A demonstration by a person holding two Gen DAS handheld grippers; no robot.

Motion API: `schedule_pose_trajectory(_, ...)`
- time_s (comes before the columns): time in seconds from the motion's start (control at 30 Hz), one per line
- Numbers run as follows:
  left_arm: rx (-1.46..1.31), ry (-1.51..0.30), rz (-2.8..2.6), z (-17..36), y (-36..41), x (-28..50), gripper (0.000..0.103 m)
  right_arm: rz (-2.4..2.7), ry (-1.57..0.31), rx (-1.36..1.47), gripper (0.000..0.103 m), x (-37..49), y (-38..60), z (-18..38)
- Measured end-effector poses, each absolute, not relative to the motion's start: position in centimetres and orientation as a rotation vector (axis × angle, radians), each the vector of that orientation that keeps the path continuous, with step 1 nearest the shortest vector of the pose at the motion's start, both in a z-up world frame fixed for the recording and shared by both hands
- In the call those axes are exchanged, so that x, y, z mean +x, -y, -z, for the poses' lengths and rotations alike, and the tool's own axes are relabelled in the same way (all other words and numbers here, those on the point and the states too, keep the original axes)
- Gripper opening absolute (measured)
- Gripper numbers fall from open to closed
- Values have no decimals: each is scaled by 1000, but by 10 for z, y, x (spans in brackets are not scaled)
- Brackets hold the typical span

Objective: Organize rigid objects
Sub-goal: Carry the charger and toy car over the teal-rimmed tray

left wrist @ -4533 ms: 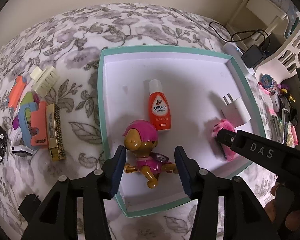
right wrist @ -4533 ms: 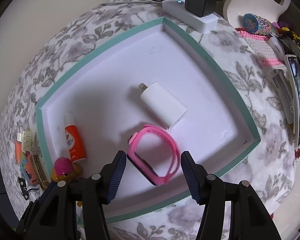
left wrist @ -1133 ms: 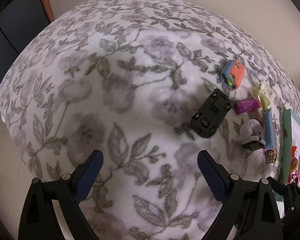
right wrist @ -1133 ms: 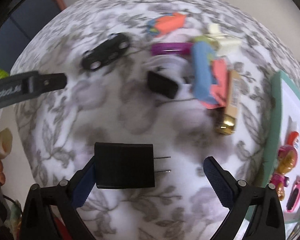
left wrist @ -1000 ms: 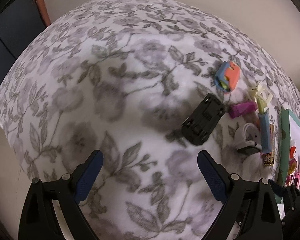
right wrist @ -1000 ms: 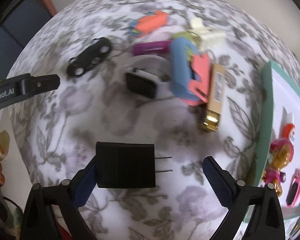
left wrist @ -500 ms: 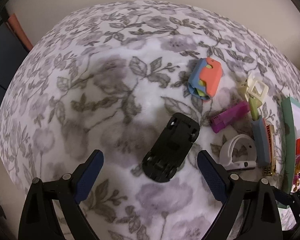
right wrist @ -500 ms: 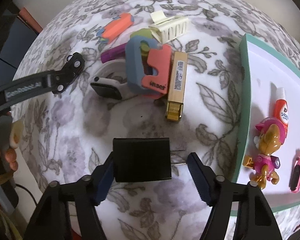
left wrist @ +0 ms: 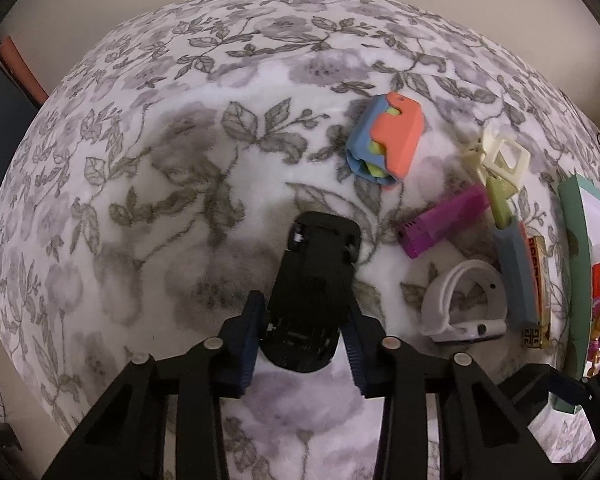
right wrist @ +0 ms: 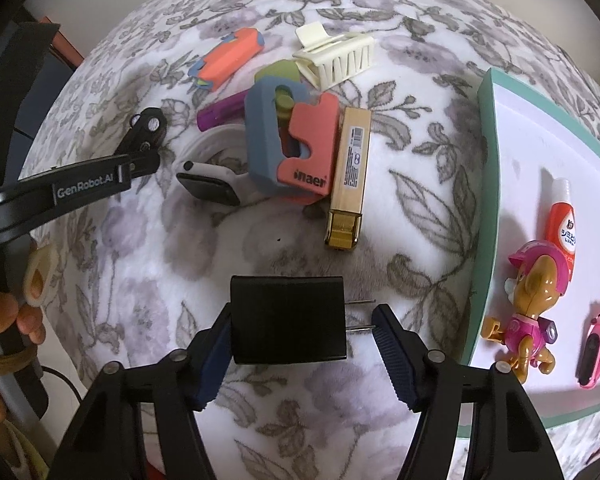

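Under the left wrist camera, the left hand-held gripper (left wrist: pixel 304 336) was closing its jaws, with the black toy car (left wrist: pixel 314 294) between them, lying on the flower-patterned surface (left wrist: pixel 172 208); both blue pads looked to be touching the car's flanks near its rear end. To its right lay a purple stick (left wrist: pixel 444 222), a white smartwatch (left wrist: pixel 464 304) and a blue-and-orange block (left wrist: pixel 386 140), near but apart. From the right wrist camera, the right hand-held gripper (right wrist: pixel 300 334) was clenched on a black plug adapter (right wrist: pixel 287 320): one pad pressed the body's flat end, the other met the tips of the two prongs. Beyond it sat the gold case (right wrist: pixel 348 176) and, at the right, the teal-rimmed tray (right wrist: pixel 485 184), already holding a pink puppy figure (right wrist: pixel 534 300). The adapter grip seemed the riskier one: held by thin prong tips, it could pivot or slip out on the way to the tray. The car, pinched near its tail with its nose reaching far forward, might tip down or roll free when lifted.
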State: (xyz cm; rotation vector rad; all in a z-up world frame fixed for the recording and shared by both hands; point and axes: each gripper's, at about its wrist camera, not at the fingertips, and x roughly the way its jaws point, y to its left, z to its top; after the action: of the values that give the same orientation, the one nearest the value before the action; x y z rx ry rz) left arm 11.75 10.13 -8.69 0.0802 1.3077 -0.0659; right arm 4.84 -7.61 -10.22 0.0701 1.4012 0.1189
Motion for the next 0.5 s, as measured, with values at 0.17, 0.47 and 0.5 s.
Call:
schedule_pose_trajectory(0.17,57,-1335,43,79,-101,111,36,-113,-1396,64,70,45,71,102)
schedule_pose_trajectory(0.47,52,-1300,44,43,-104,95,36,-148,-1354,117,70,31,63,86)
schedule_pose_trajectory(0.5,53,-1296,46,39,-102,93,36,-153,-1346,127,70,30,64,82)
